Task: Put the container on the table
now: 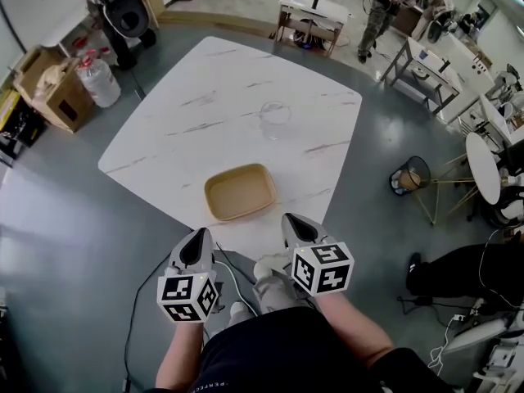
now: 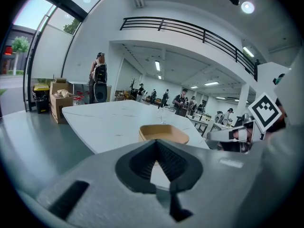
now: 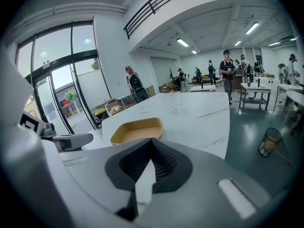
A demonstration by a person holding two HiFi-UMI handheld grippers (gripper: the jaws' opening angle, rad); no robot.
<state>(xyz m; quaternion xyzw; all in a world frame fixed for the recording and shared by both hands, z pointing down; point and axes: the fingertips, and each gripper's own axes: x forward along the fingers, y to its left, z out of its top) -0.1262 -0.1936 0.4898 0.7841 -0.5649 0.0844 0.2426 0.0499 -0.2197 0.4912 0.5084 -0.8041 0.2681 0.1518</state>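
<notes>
Container lies open side up on the table, close to the edge nearest us. We read it as shallow, tan and round-cornered. Its long axis runs across the head view from left to right, with the right end swung slightly away from us. Nothing touches it, and its floor shows bare from above.

Both grippers hang off the table on our side of that edge. The left gripper is below and left of the container and the right gripper is below and right of it, each pointing roughly toward the table. In the left gripper view the jaws are pressed together at the tips with nothing between them. The right gripper view shows the same: tips meeting, nothing held.

From the gripper views we see the container low and side-on. The left gripper's own body covers its near rim, and the near wall hides most of the floor.

A clear glass stands farther out on the table, well apart from the container — its outline is faint against the marble, and we cannot tell whether it holds anything. The forearms are cut off by the bottom edge of the head view.
</notes>
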